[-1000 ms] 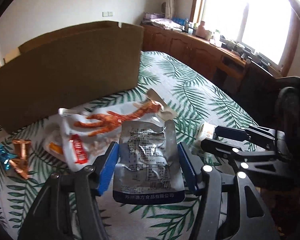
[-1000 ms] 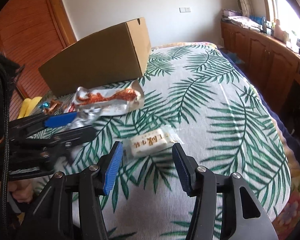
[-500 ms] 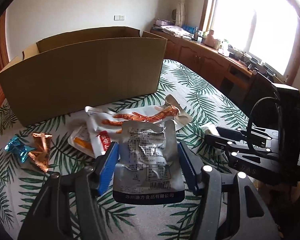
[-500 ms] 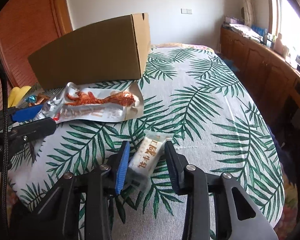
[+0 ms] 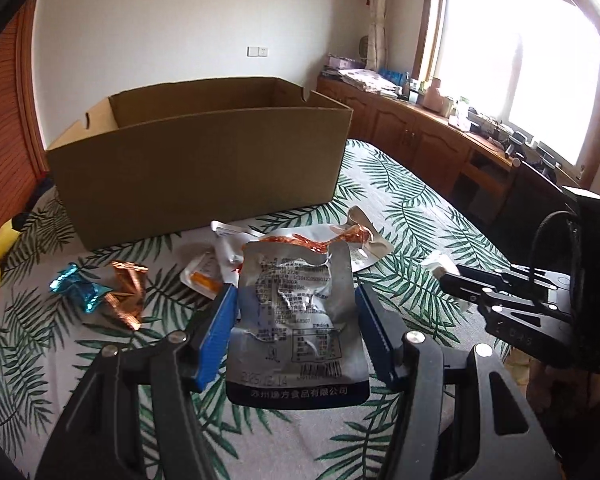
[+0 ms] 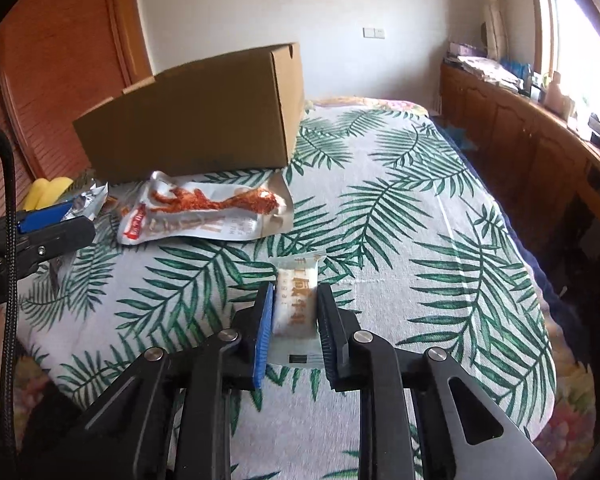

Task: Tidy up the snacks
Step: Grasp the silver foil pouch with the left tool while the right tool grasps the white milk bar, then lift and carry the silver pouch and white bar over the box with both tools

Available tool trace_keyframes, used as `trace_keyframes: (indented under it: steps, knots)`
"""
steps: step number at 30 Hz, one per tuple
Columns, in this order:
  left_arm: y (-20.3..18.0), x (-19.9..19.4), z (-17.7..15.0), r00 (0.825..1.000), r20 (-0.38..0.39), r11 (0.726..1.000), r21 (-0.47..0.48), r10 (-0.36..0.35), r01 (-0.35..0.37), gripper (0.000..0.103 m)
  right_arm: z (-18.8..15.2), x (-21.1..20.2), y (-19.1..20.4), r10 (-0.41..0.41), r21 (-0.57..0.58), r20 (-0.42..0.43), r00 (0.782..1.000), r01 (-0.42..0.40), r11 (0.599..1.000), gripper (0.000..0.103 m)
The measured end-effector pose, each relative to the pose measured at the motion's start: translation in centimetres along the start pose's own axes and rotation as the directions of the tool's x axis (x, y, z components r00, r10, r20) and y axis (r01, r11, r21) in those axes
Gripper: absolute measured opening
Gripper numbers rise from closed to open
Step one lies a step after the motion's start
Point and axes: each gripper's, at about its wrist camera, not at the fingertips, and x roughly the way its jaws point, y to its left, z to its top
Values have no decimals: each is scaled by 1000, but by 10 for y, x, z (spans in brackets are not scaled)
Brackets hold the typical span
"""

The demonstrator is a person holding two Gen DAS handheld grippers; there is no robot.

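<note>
While the bed with its palm-leaf cover fills most of both views, the cardboard box stands open-topped in the upper middle of the left wrist view and the upper left of the right wrist view, and what shows of its inside looks bare. A second ago the left view met only its front wall; now the rim and inner walls show, so the left gripper has lifted and tipped toward the opening. It is clamped on a silver pouch, held upright at lower centre, clear of the cover.

Below the box lies the chicken-foot pack, flat on the cover at centre left of the right wrist view. Another small pack lies just left of it in the left wrist view.

At lower centre of the right wrist view, the right gripper has just been closing, and its pads now press both sides of the white bar. A second ago the bar lay crosswise, ahead of wide-open jaws; now it sits lengthwise in the grip.

Smallest are the blue candy and copper candy, touching each other at centre left of the left wrist view.

With both grippers loaded, carrying each snack over the rim into the box looks next.
</note>
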Motion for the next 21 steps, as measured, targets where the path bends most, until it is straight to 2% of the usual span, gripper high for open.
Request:
trace_keyframes:
  steps: [21]
  knots:
    - [-2, -39, 0, 996, 68, 998, 1, 55, -56, 59, 7, -49, 15, 52, -11, 109, 993, -51, 999, 20]
